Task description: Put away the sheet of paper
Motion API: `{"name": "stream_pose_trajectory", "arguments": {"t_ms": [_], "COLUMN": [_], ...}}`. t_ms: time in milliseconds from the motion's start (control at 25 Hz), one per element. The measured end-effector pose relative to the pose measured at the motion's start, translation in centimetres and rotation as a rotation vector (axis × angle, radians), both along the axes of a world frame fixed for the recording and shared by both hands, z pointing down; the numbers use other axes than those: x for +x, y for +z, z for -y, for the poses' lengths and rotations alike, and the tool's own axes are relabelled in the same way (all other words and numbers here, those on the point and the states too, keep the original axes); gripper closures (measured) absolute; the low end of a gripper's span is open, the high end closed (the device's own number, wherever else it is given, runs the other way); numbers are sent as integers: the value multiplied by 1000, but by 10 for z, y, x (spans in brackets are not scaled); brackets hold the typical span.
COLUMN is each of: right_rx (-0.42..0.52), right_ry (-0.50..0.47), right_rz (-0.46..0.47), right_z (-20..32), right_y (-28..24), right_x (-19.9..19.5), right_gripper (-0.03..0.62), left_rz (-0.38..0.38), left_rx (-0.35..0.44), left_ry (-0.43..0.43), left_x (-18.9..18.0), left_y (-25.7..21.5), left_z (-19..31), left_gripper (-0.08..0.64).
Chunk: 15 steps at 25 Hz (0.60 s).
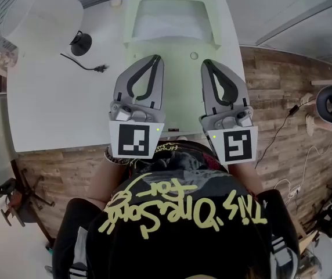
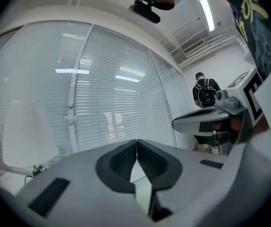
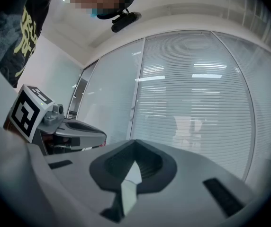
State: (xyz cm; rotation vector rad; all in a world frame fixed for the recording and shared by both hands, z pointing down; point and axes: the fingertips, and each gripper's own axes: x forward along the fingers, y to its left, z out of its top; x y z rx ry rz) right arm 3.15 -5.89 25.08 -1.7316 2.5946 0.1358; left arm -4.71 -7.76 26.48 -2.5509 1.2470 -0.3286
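Observation:
A pale open-topped tray (image 1: 130, 22) stands at the far middle of the white table (image 1: 56, 109). Something white and flat, seemingly the sheet of paper (image 1: 169, 28), lies inside it. My left gripper (image 1: 156, 57) and right gripper (image 1: 204, 63) hover side by side over the table, just short of the tray, both shut with nothing between the jaws. In the left gripper view the left gripper (image 2: 137, 141) points up at a glass wall with blinds, its jaws touching. The right gripper (image 3: 134, 141) shows the same in its own view.
A black round stand (image 1: 80, 42) and a black cable (image 1: 85, 65) lie on the table's left part. A white chair (image 1: 38, 16) is at the far left. Wooden floor (image 1: 282, 97) lies to the right with cables on it. A person with a backpack (image 2: 205, 91) stands beyond the glass.

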Motion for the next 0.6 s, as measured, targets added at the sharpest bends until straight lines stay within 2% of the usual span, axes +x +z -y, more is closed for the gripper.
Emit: {"name": "stream_pose_trajectory", "arguments": {"t_ms": [600], "right_rx": [14], "right_ry": [26], "right_rz": [3], "right_z": [1], "right_y": [-3], "right_x": [-2], "right_gripper": [586], "left_rz": [0], "left_rx": [1], "left_ry": [33], "left_x": [1], "left_y": [-2], "left_z": [4], "left_gripper": [551]}}
